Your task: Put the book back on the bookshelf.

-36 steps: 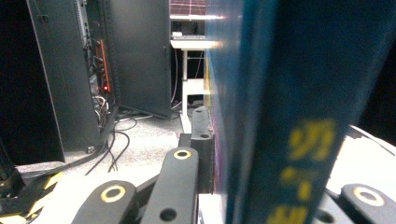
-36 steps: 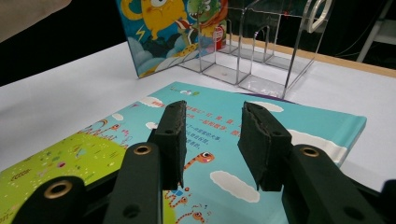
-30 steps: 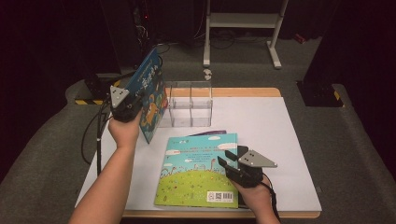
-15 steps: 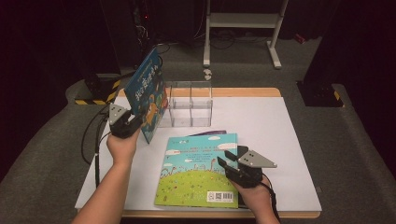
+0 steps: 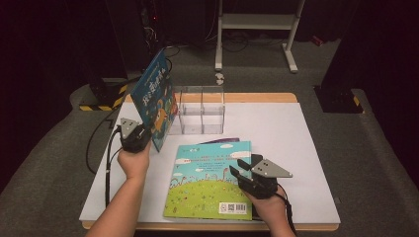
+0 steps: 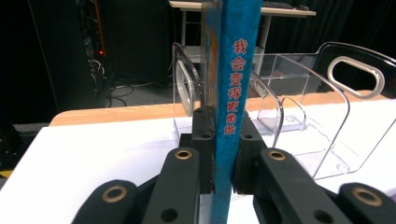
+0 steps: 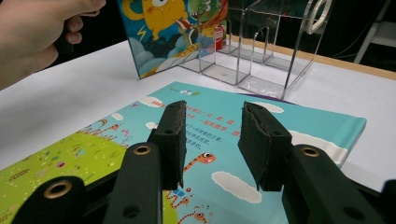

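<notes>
My left gripper is shut on the lower edge of a blue picture book, which stands upright and tilted just left of a clear divided organiser. In the left gripper view the jaws clamp the blue spine with red characters, and the organiser lies right behind it. A green and blue picture book lies flat at the table's front. My right gripper hovers open over that book's right part, with the cover showing between and beyond its jaws.
The edge of a purple book peeks out under the flat one. A hand and the upright book stand far left in the right gripper view, the organiser beyond. White tabletop stretches right.
My left gripper has come down and towards the table's front with the blue book, whose lower edge now sits close to the table. The right gripper has stayed put.
</notes>
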The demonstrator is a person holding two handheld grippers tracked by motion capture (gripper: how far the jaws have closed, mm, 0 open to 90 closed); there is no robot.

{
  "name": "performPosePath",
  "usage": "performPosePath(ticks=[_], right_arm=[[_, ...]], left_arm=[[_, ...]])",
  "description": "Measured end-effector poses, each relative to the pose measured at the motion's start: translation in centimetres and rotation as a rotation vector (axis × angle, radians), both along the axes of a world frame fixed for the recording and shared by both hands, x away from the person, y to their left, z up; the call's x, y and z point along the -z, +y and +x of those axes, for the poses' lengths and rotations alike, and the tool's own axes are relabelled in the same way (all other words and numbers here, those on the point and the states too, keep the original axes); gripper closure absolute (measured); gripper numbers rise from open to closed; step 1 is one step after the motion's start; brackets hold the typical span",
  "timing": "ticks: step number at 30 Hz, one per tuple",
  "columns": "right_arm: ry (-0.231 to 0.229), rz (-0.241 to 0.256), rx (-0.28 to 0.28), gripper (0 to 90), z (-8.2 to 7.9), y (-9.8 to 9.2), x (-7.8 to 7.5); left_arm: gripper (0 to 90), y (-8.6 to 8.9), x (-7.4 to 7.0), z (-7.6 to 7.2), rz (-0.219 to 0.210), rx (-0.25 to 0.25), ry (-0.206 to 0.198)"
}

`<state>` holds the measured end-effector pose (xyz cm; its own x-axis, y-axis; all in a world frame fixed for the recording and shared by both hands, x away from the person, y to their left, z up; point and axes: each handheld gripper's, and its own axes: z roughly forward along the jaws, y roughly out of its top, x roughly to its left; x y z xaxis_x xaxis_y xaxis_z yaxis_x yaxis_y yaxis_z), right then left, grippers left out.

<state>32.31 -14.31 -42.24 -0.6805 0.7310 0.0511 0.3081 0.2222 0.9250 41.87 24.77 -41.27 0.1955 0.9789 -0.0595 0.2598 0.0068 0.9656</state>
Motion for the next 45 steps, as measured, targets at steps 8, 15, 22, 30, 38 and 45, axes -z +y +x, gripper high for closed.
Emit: performPosePath(ticks=[8,15,22,30,38,45], right_arm=[[-0.001,0.001,0.0,60.2,-0.01,-0.09,0.02],[-0.001,-0.002,-0.003,60.2,-0.06,0.04,0.07],[0.001,-0.005,-0.004,60.2,-0.07,0.1,0.09],[0.001,-0.005,-0.003,60.1,-0.06,0.05,0.09],[0.003,-0.008,-0.003,59.9,-0.03,0.07,0.14],[0.007,-0.013,-0.005,59.7,-0.04,0.12,0.21]], left_arm=[[82.6,-0.51,-0.06,0.58,0.012,-0.006,-0.003],[82.5,-0.52,-0.05,0.73,0.02,-0.005,-0.004],[80.5,-0.24,0.09,0.7,0.003,-0.01,-0.004],[69.6,0.0,0.37,0.77,-0.013,-0.001,0.003],[55.5,0.27,0.35,0.51,-0.018,0.014,-0.011],[44.8,0.38,0.22,0.42,-0.008,0.061,-0.005]])
